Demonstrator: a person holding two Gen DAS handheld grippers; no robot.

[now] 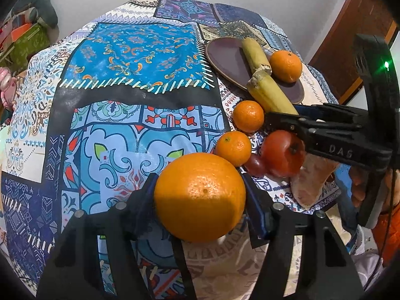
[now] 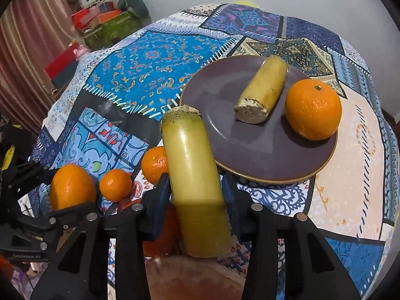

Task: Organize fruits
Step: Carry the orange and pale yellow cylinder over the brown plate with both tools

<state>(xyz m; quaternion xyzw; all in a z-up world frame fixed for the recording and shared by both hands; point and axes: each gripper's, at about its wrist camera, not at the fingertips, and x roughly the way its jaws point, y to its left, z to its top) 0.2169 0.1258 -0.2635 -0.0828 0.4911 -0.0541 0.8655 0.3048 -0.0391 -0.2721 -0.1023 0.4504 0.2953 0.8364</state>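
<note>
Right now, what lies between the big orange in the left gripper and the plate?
Two small mandarins lie in a row between the big orange and the plate, seen in the left wrist view.

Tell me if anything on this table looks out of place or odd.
Mostly the two yellow-green cane-like stalk pieces among the fruit. One stalk piece lies on the purple plate beside an orange; the other stalk piece is clamped in the right gripper. Their cut ends look rough and frayed.

Left gripper clamped on large orange; two mandarins, tomato just beyond; purple plate farther, holding orange.
</note>
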